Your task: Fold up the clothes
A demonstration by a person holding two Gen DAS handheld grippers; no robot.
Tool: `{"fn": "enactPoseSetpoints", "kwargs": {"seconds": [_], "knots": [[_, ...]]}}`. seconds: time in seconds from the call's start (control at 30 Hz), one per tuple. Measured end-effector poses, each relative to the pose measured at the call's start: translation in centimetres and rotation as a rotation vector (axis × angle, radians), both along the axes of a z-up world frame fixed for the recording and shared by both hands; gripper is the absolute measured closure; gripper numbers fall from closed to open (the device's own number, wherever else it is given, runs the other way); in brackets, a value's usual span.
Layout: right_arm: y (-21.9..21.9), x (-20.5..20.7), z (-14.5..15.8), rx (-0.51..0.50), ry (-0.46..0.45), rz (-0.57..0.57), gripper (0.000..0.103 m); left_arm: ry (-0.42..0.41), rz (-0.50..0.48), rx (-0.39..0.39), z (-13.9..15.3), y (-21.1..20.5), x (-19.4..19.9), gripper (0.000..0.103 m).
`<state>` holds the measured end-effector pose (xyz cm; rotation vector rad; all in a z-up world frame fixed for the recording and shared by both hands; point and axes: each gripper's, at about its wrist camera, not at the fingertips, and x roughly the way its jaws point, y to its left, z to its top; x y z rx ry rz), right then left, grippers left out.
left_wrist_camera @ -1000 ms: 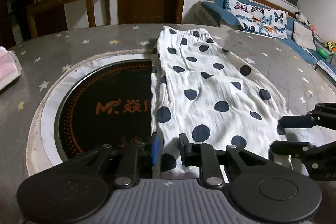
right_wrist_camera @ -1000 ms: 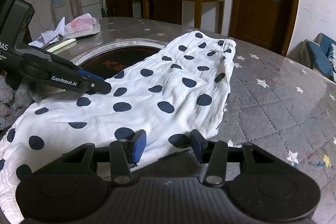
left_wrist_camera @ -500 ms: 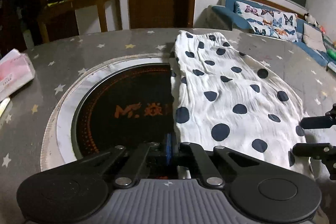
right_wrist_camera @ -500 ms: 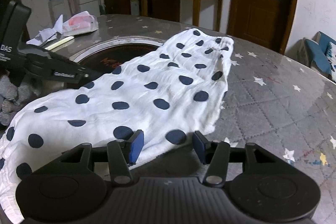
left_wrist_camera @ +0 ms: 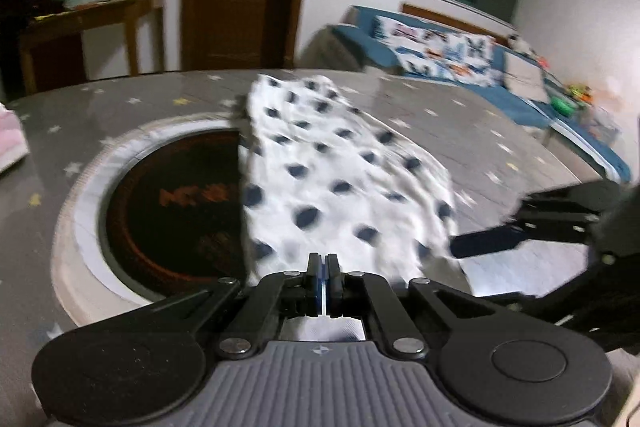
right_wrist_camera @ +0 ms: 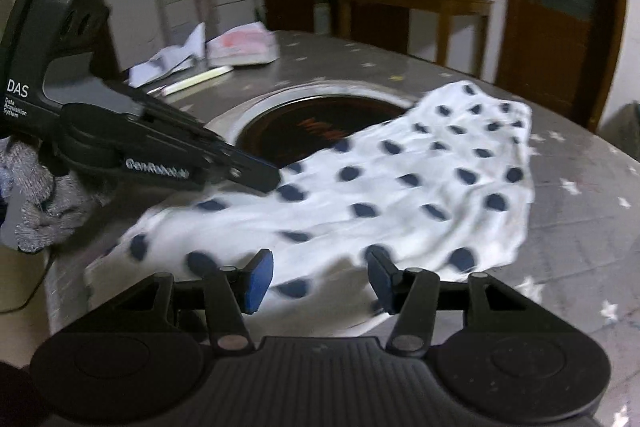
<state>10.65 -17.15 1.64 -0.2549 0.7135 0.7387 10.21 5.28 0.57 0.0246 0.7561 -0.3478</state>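
Fingers of the left gripper [left_wrist_camera: 324, 283] are pressed together on the near hem of the polka-dot garment [left_wrist_camera: 336, 183], white cloth showing just behind the closed pads. Fingers of the right gripper [right_wrist_camera: 318, 279] are spread apart, with the garment's near edge lying between and just beyond them, nothing being pinched. From the left gripper outward, the garment is stretched toward 12 o'clock across the star-patterned table [left_wrist_camera: 472, 131], its left side draped over the rim of the round inset cooktop [left_wrist_camera: 172, 203] at about 10 o'clock. The cloth is judged light, thin and limp: it will sag and wrinkle when lifted, and will slip from a shallow pinch. A hold is best taken deep on the near hem at its right corner, matching the left grip.
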Motion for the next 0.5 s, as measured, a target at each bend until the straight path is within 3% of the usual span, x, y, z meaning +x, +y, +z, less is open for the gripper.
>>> {"fn": "enactPoseSetpoints", "kwargs": {"seconds": [0.23, 0.5], "knots": [[1.2, -2.7, 0.0, -0.021, 0.004, 0.076, 0.049, 0.017, -0.045, -0.011, -1.0, 0.5, -2.0, 0.101], [2.2, -5.4, 0.2, -0.024, 0.019, 0.168, 0.049, -0.038, -0.104, -0.041, 1.3, -0.2, -4.2, 0.100]]}}
